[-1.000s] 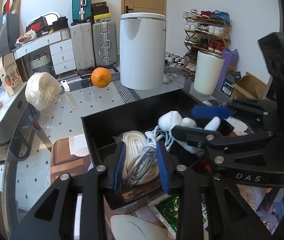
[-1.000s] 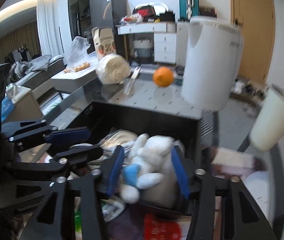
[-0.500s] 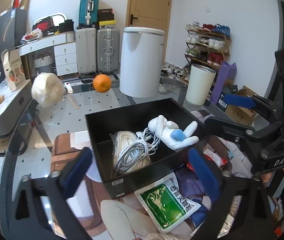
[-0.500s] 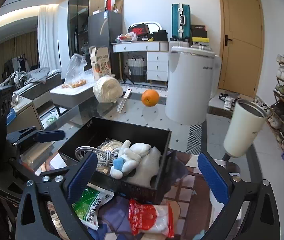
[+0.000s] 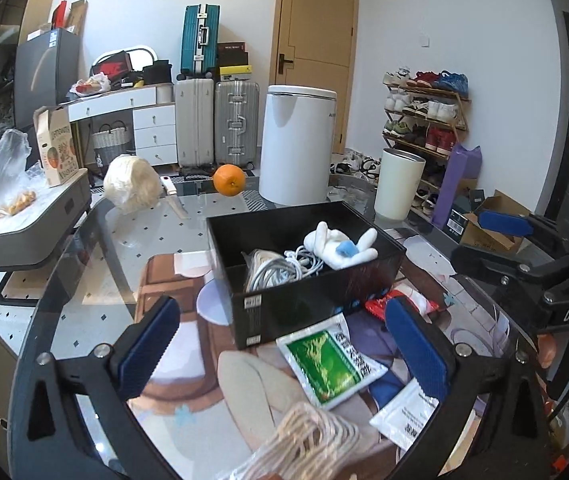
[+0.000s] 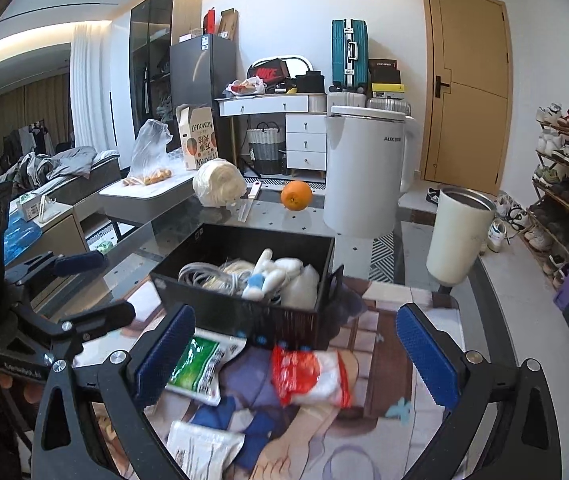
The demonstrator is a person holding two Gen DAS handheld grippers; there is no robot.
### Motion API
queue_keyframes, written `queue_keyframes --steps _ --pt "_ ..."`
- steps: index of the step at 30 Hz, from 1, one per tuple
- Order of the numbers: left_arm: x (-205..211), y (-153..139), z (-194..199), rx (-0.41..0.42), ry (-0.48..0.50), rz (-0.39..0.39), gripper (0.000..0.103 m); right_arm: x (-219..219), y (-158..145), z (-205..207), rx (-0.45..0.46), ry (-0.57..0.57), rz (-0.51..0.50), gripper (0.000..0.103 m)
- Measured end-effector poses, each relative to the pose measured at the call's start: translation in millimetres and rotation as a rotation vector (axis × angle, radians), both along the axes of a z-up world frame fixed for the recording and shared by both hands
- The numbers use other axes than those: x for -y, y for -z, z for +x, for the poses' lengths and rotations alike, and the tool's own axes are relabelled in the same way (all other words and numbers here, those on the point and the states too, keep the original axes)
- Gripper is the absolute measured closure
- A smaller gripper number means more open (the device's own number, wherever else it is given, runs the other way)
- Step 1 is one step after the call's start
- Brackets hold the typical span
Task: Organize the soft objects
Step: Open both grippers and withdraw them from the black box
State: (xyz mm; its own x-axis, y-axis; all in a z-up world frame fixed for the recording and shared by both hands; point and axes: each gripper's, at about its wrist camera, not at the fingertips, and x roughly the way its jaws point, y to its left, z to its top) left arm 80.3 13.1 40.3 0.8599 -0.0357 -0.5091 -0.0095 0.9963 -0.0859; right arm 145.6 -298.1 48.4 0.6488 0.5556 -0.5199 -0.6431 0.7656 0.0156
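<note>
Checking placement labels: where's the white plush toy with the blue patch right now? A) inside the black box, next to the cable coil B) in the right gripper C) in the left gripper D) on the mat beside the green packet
A: the plush toy lies inside the black box against the cable coil; the left gripper and right gripper are both open and empty.

White walls, tan wooden door (image 6: pixel 466 80), shoe rack (image 5: pixel 424 114) on the right, white drawer desk (image 6: pixel 284 128) — suitcases (image 5: pixel 216 120) stacked beside it.
</note>
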Motion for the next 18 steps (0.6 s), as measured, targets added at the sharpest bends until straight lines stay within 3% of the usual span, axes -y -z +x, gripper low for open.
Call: queue_keyframes --steps 18 --pt "4 15 -35 -0.004 -0.058 0.048 0.000 24 27 -48 -0.055 -0.004 -0.021 0.001"
